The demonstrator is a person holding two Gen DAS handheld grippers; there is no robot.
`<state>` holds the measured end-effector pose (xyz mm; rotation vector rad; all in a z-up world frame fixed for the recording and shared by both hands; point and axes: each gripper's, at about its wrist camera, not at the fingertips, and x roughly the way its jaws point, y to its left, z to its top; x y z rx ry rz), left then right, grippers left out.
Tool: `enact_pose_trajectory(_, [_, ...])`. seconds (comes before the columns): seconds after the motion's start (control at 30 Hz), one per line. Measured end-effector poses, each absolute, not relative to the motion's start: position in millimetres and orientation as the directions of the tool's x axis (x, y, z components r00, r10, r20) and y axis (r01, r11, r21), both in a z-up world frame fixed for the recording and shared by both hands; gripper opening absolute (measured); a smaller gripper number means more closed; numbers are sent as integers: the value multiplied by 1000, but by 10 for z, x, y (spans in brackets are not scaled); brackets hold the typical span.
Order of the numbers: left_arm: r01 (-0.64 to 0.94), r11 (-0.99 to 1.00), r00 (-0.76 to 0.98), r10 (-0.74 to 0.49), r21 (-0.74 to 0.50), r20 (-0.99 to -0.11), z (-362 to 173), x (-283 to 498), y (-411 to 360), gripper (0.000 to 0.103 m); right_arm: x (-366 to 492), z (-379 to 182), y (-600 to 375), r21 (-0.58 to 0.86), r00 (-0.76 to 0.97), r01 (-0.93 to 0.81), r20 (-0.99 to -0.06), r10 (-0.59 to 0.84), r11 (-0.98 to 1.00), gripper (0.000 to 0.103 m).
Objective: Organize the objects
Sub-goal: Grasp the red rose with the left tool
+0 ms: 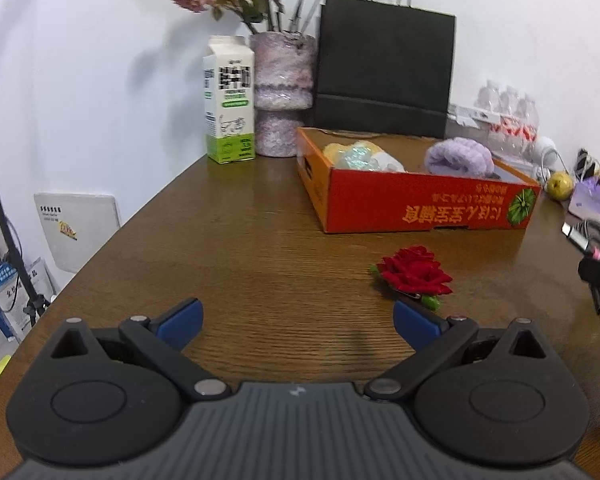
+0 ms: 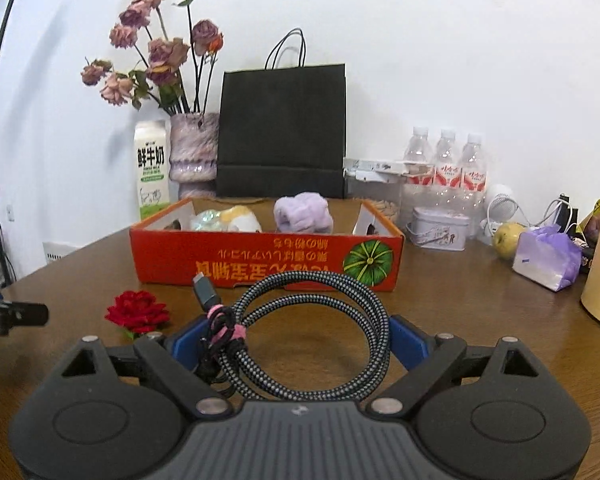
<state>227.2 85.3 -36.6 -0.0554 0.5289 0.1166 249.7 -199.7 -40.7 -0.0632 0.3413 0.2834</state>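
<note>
My right gripper (image 2: 296,340) is shut on a coiled braided cable (image 2: 340,292), the coil spanning between its blue pads above the wooden table (image 2: 480,320). The same cable (image 1: 592,244) shows at the right edge of the left wrist view. My left gripper (image 1: 298,320) hangs open over the table with nothing between its fingers. A red rose (image 1: 416,270) lies just ahead of its right finger, and the rose (image 2: 137,310) is left of the right gripper. Beyond stands an orange cardboard box (image 1: 420,204) holding a purple fluffy item (image 1: 460,156) and a yellow-white soft toy (image 1: 364,156).
Along the wall stand a milk carton (image 1: 230,100), a vase of dried flowers (image 1: 284,92) and a black paper bag (image 1: 384,72). Right of the box are water bottles (image 2: 444,168), a small tin (image 2: 440,228), a pear (image 2: 506,240) and a purple packet (image 2: 546,258). The table edge runs along the left.
</note>
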Motion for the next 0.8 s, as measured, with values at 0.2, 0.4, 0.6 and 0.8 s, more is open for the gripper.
enact_pose_trajectory(0.2, [-51,998,834,64,40,-548,-372,2576,538,103,2477,-366,-2040,-3,917,-259,-315,245,966,93])
enact_pose_trajectory(0.4, [-27,997,828,61,69,-557,-392,2974,220,103,2523,-353,-2115,19,923,-227,-316,221,974,93])
enact_pose_trajectory(0.6, [-43,998,805,64,50,-590,-503,3230,108,103,2594,-363,-2173,29,925,-194,-328,192,981,93])
enact_pose_trajectory(0.8, [-58,998,793,45,-2,-608,-529,3256,177,69,2647,-384,-2181,35,922,-179,-342,180,983,93])
